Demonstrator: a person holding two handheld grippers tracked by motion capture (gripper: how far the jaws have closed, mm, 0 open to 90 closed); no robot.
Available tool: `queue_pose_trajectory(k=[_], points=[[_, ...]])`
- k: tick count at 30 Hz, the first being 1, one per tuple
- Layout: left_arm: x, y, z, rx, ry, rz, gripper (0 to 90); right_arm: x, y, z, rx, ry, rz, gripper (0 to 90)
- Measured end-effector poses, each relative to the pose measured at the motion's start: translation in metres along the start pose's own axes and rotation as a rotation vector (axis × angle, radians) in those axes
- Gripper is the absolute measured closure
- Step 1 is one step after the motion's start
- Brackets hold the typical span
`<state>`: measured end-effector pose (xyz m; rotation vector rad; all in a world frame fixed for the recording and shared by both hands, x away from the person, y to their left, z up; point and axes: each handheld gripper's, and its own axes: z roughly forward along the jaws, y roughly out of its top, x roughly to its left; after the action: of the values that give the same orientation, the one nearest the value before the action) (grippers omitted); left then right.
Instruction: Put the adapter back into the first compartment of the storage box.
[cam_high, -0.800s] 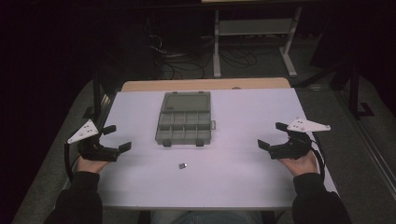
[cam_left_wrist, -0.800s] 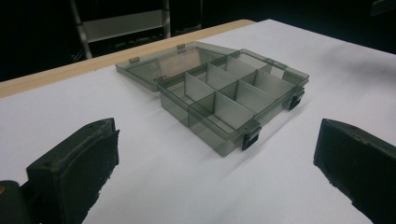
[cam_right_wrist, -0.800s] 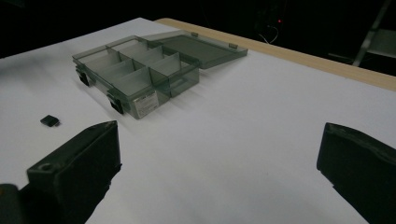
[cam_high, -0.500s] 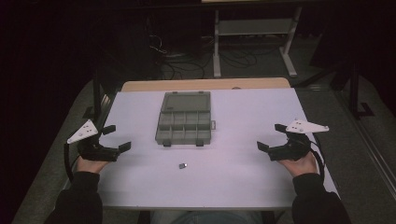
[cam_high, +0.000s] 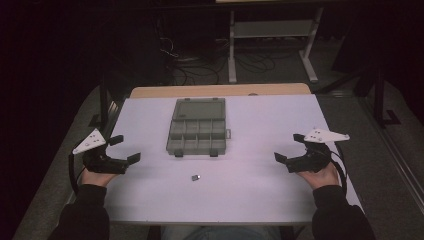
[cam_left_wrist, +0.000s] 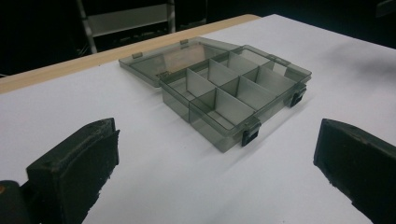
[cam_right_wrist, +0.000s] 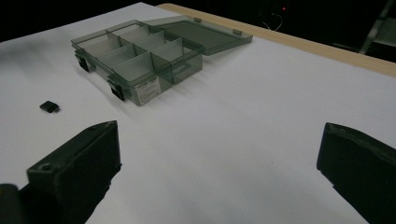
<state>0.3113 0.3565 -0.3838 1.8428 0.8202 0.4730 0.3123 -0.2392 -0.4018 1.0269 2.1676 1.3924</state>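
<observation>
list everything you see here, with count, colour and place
organiser box: 1, smoky grey clear plastic, lid open flat, compartments empty, middle of the table toward the far side
small part: 1, black, on the table in front of the box
table: 1, white top, wooden far edge
shelf frame: 1, pale grey, on the floor beyond the table
cables: several, dark, on the floor behind the table
left gripper: 1, black, jaws open, left edge of the table
right gripper: 1, black, jaws open, right edge

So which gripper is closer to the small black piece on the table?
The left gripper. The small black piece lies left of the table's middle, in front of the open organizer box; the right gripper is farther off.
</observation>
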Motion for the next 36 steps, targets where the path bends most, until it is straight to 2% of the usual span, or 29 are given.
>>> queue_pose_trajectory(k=[2, 8, 13, 14, 17, 22, 25, 29, 36], points=[[0.001, 0.001, 0.000, 0.000, -0.002, 0.000, 0.0, 0.000, 0.000, 0.000, 0.001, 0.004, 0.001, 0.0], [-0.001, 0.005, -0.002, 0.026, 0.014, 0.036, 0.0, 0.000, 0.000, 0.002, 0.014, 0.018, -0.001, 0.0], [-0.002, 0.012, -0.001, 0.044, -0.003, 0.049, 0.0, 0.001, 0.000, 0.003, 0.016, 0.021, 0.000, 0.0], [-0.004, 0.016, 0.000, 0.052, -0.011, 0.065, 0.0, 0.000, 0.000, 0.002, 0.014, 0.023, 0.002, 0.0], [-0.007, 0.020, 0.002, 0.060, -0.020, 0.078, 0.0, 0.000, 0.000, 0.002, 0.016, 0.023, 0.003, 0.0], [-0.012, 0.029, 0.007, 0.079, -0.057, 0.089, 0.0, 0.001, -0.001, 0.003, 0.019, 0.027, 0.004, 0.0], [-0.018, 0.035, 0.014, 0.107, -0.086, 0.113, 0.0, 0.001, 0.000, 0.003, 0.015, 0.025, -0.001, 0.0], [-0.025, 0.039, 0.018, 0.124, -0.100, 0.140, 0.0, 0.001, 0.000, 0.002, 0.013, 0.022, 0.000, 0.0], [-0.030, 0.040, 0.025, 0.139, -0.112, 0.158, 0.2, 0.001, 0.000, 0.002, 0.015, 0.025, -0.002, 0.0]])
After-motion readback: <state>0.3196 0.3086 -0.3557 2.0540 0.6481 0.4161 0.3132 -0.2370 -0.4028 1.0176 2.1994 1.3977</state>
